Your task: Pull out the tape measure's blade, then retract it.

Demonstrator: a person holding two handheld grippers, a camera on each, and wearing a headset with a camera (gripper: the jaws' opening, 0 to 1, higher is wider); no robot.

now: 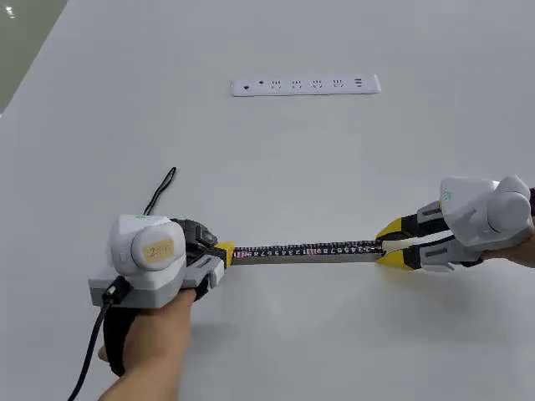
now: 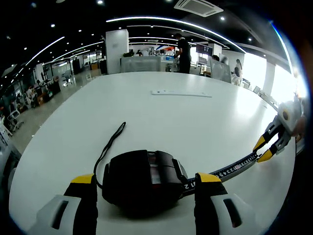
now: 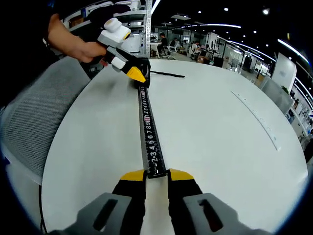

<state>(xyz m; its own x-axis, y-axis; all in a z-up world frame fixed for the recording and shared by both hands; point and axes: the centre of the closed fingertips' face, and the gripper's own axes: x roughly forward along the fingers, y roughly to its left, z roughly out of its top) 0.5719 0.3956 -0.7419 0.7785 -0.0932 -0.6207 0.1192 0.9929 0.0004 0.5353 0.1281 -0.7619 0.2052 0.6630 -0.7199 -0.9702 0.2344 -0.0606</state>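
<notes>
Near the white bench's (image 1: 334,192) front edge, left tongs (image 2: 146,178) are clamping the black tape measure (image 1: 197,235) while right tongs (image 3: 157,175) are pinching its blade (image 1: 305,251) tip, the blade stretching between them. Toward the far edge a power strip (image 1: 305,84) is lying. Office ceiling lights (image 2: 166,19) are glowing beyond.

On the blade (image 3: 148,142) of your tape measure (image 2: 142,178) you read 2 to 9; the writing on the sticker (image 1: 157,249) on your left hand-held gripper (image 1: 216,251) is illegible.

The tape measure (image 2: 142,178) is black, its blade (image 3: 149,137) dark with pale numerals, table (image 1: 334,184) white.
</notes>
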